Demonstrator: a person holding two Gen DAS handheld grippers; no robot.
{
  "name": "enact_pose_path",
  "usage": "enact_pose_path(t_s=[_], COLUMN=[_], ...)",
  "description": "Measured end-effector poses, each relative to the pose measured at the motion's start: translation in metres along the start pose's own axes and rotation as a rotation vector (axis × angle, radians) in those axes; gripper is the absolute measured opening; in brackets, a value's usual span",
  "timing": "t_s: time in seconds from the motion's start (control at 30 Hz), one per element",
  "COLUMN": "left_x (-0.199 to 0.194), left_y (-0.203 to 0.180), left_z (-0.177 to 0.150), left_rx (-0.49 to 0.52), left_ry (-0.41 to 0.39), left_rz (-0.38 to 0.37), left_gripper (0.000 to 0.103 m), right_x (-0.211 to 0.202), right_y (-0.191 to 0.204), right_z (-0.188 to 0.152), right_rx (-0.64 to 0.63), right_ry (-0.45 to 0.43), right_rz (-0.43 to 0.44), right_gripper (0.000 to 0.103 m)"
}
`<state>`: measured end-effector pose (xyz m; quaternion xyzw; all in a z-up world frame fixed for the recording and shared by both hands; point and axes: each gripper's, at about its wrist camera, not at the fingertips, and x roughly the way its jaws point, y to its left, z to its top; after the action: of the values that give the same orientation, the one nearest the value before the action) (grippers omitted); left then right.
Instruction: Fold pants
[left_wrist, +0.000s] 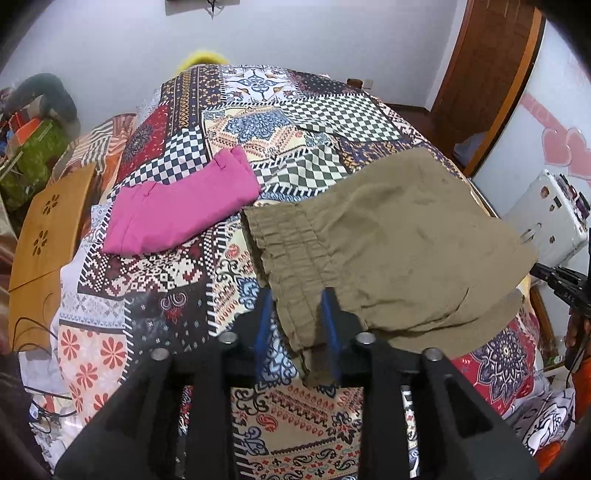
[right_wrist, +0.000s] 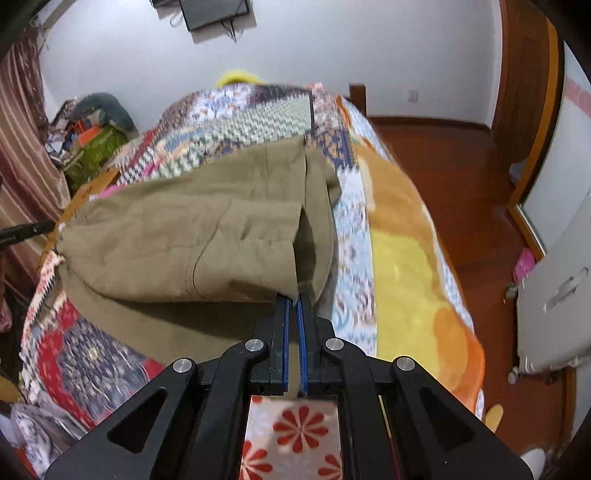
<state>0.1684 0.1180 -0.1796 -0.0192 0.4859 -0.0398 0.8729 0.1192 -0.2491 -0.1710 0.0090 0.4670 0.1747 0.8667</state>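
While the khaki pants (left_wrist: 399, 236) lie folded over themselves on the patchwork bedspread (left_wrist: 229, 110), near the bed's right edge, you have both tools at their near side. Your left gripper (left_wrist: 297, 325) sits at the elastic waistband (left_wrist: 284, 240) with its fingers parted; the waistband corner lies between them, but the pads do not press on it. Your right gripper (right_wrist: 294, 299) has its fingers closed tight on the cloth at the other end, pinching the edge where the layers meet.

Expect this fabric to behave as a light, soft woven cloth: it sags wherever you do not support it, and stacked layers can slide over one another. The gathered waistband looks like the thickest, firmest part, so it probably gives you the surest hold; take it deep enough to catch every layer. At the leg end, grip the hem through all layers rather than only the top one, or the lower layer may stay behind. A folded pink garment (left_wrist: 177, 210) lies apart to the left, so keep the khaki clear of it.
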Motion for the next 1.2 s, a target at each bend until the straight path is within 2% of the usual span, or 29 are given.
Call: enact_pose_path(t_s=[0.17, 0.27, 0.33, 0.4, 0.53, 0.6, 0.8, 1.07, 1.17, 1.2], left_x=[-0.007, -0.014, -0.016, -0.016, 0.0, 0.01, 0.035, 0.036, 0.036, 0.035], left_y=[-0.01, -0.021, -0.026, -0.028, -0.029, -0.029, -0.025, -0.021, -0.02, -0.02], left_z=[-0.007, -0.01, -0.012, -0.015, -0.018, -0.021, -0.02, -0.011, -0.009, -0.008], left_rx=[0.023, 0.056, 0.073, 0.072, 0.075, 0.089, 0.071, 0.033, 0.015, 0.015], left_ry=[-0.017, -0.033, -0.04, -0.048, -0.022, 0.001, 0.048, 0.007, -0.007, -0.014], left_rz=[0.015, 0.023, 0.024, 0.025, 0.041, 0.033, 0.009, -0.056, -0.067, -0.068], left_gripper=[0.045, 0.058, 0.073, 0.076, 0.076, 0.076, 0.076, 0.075, 0.065, 0.058], right_x=[-0.002, -0.012, -0.02, -0.026, -0.026, -0.02, 0.005, 0.011, 0.013, 0.013], right_y=[-0.003, -0.006, -0.005, -0.003, 0.0, 0.002, 0.002, 0.005, 0.007, 0.007], right_z=[-0.012, -0.014, -0.014, -0.012, -0.007, -0.005, -0.003, -0.001, 0.0, 0.0], right_rx=[-0.004, -0.009, -0.017, -0.026, -0.024, -0.025, -0.001, 0.025, 0.029, 0.029], right_ry=[0.042, 0.035, 0.016, -0.01, -0.038, -0.029, 0.015, 0.002, 0.002, -0.002], right_rz=[-0.03, -0.049, -0.062, -0.076, -0.073, -0.06, -0.021, 0.08, 0.084, 0.081], right_gripper=[0.004, 0.007, 0.021, 0.034, 0.05, 0.051, 0.051, 0.051, 0.041, 0.036])
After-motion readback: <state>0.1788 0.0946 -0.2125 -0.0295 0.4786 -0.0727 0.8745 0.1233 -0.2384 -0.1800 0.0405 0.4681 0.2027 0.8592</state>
